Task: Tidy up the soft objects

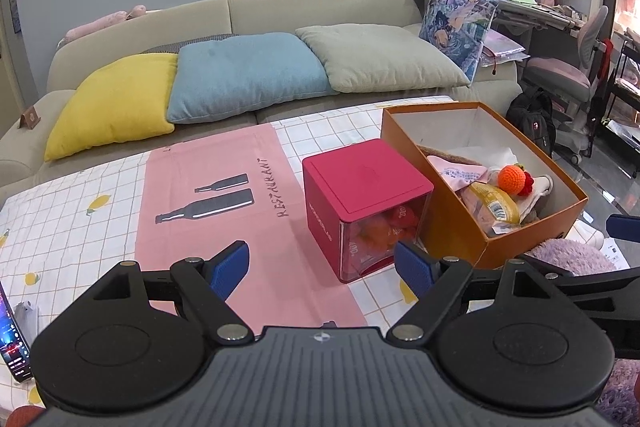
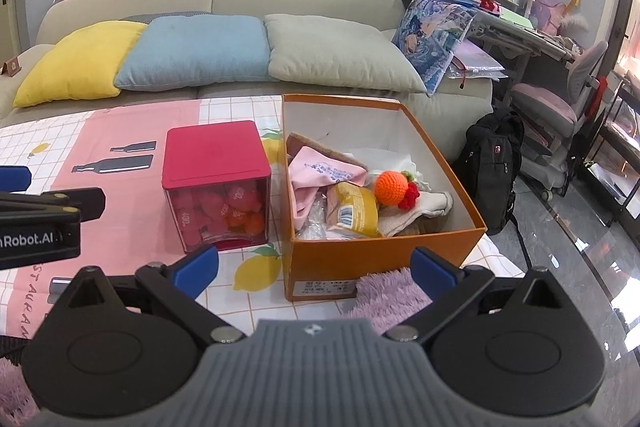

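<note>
An orange cardboard box [image 2: 440, 239] stands open on the table and also shows in the left wrist view [image 1: 452, 227]. It holds a pink cloth [image 2: 320, 173], a yellow packet [image 2: 354, 211], a crocheted orange ball [image 2: 390, 187] with a red piece, and white fabric. A fluffy purple item [image 2: 384, 291] lies on the table just before the box, between my right gripper's fingers; it also shows in the left wrist view [image 1: 568, 255]. My right gripper [image 2: 316, 267] is open and empty. My left gripper [image 1: 324, 267] is open and empty, in front of the red box.
A red cube box [image 2: 216, 155] with a clear front, holding red and orange pieces, stands left of the orange box. A pink mat [image 1: 208, 195] lies on the checked tablecloth. A phone [image 1: 14, 343] lies at the left edge. A sofa with cushions [image 1: 248, 75] is behind.
</note>
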Demonstrator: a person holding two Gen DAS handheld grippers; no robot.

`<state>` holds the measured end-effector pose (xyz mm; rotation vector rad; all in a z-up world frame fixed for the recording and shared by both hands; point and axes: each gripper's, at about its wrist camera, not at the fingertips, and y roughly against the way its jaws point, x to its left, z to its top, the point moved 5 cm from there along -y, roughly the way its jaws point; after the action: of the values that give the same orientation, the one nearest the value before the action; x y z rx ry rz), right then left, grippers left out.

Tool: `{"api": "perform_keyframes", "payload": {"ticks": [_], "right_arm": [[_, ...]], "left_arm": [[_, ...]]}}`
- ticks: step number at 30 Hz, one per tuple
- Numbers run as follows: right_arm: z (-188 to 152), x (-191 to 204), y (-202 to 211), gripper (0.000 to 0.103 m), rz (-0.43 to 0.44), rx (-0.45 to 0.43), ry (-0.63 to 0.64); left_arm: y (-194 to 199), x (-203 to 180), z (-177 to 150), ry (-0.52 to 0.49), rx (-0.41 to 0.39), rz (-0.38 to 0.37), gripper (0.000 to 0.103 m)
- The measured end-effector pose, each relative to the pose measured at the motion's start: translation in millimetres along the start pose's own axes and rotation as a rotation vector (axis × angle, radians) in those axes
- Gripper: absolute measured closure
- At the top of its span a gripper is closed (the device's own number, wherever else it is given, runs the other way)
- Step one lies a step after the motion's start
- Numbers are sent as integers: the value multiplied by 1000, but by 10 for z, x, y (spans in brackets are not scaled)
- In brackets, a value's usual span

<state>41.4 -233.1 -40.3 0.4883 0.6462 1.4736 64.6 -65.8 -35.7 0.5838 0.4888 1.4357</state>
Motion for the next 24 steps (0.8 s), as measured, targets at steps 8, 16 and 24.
{"api": "perform_keyframes", "payload": {"ticks": [8,16,24], "right_arm": [[-2,9,6,3,1,-6,4],[7,25,20,3,8,-11,12],[12,32,22,3,9,-17,15]], "left_arm": [[3,26,2,9,1,2,7],[4,47,7,15,5,5,7],[7,60,8,17,5,5,7]]}}
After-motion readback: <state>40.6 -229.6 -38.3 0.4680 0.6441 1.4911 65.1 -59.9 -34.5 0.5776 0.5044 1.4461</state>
